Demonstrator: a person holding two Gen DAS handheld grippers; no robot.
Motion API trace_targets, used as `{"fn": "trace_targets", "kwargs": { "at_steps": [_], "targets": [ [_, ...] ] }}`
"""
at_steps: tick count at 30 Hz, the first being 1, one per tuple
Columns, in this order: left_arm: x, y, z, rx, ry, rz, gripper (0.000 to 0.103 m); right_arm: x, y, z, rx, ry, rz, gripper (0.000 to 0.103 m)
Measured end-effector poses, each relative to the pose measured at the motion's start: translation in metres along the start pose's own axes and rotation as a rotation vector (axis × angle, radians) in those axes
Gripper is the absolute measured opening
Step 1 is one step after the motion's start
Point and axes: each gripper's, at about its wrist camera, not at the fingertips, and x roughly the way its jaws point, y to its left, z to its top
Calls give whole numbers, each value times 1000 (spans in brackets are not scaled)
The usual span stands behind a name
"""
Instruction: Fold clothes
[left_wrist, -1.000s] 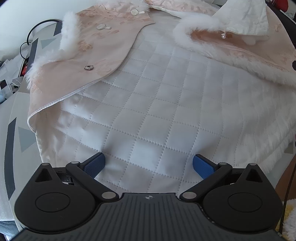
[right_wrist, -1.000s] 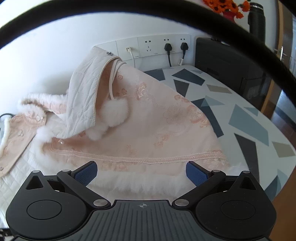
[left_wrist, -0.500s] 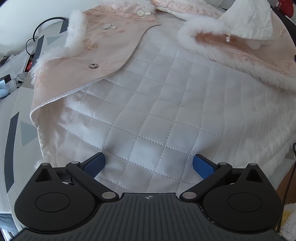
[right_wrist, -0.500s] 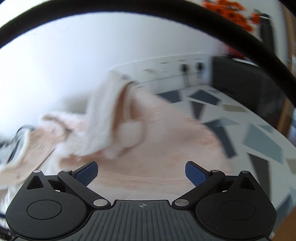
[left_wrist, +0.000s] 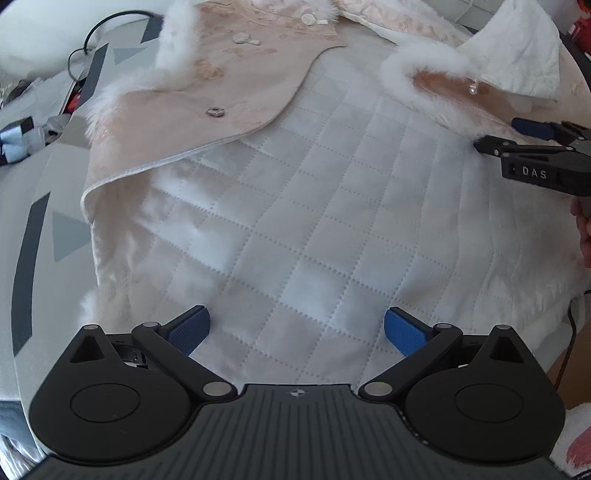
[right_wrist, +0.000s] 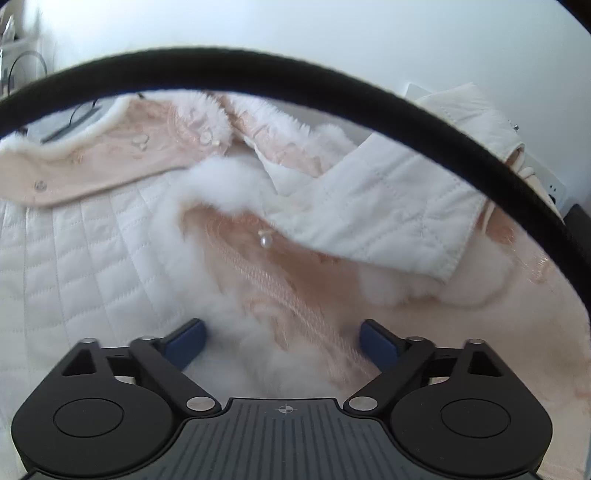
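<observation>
Across the patterned tabletop (left_wrist: 33, 236) lies the open pink jacket (left_wrist: 229, 85), lining up; right gripper (right_wrist: 282, 341) jaws are closing around its fur-trimmed front edge (right_wrist: 236, 343), best pinched deep, while left gripper (left_wrist: 295, 328) hovers spread and empty

The right claw (right_wrist: 282, 343) has swung from the coat's outer hem, facing the wall sockets, over to the fur-trimmed front edge (right_wrist: 236, 325) of the pink coat (left_wrist: 229, 85); its jaws are closing with that fur edge between them, and it now enters the left wrist view at the right, where it was absent before
</observation>
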Motion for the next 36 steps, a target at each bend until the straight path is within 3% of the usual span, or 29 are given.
{"fn": "trace_targets", "kwargs": {
  "at_steps": [3,6,9,12,16,21,25,29,31,36],
  "targets": [
    [-15,20,-11,-95,-37,-72,102,4,-7,6,70,7,-2,24],
    [-28,45,-16,-239,-75,-191,102,4,-15,9,129,7,-15,14],
    [-38,64,-18,-342,-130,-254,102,-15,-15,11,178,-32,50,12],
    [-46,76,-20,-384,-163,-285,102,-49,-10,14,208,-122,199,12],
    [-52,98,-28,-495,-201,-398,102,-91,10,21,157,-203,409,12],
    [-51,120,-45,-630,-240,-528,102,-111,44,15,39,-144,585,12],
    [-46,117,-53,-602,-218,-546,102,-128,66,1,-9,-79,672,12],
    [-42,117,-65,-603,-198,-577,101,-150,79,-7,-7,-58,702,12],
    [-43,121,-68,-611,-197,-599,95,-157,81,-8,4,-55,705,12],
    [-51,130,-71,-573,-206,-582,61,-161,88,-8,15,-63,698,12]
  ]
}}
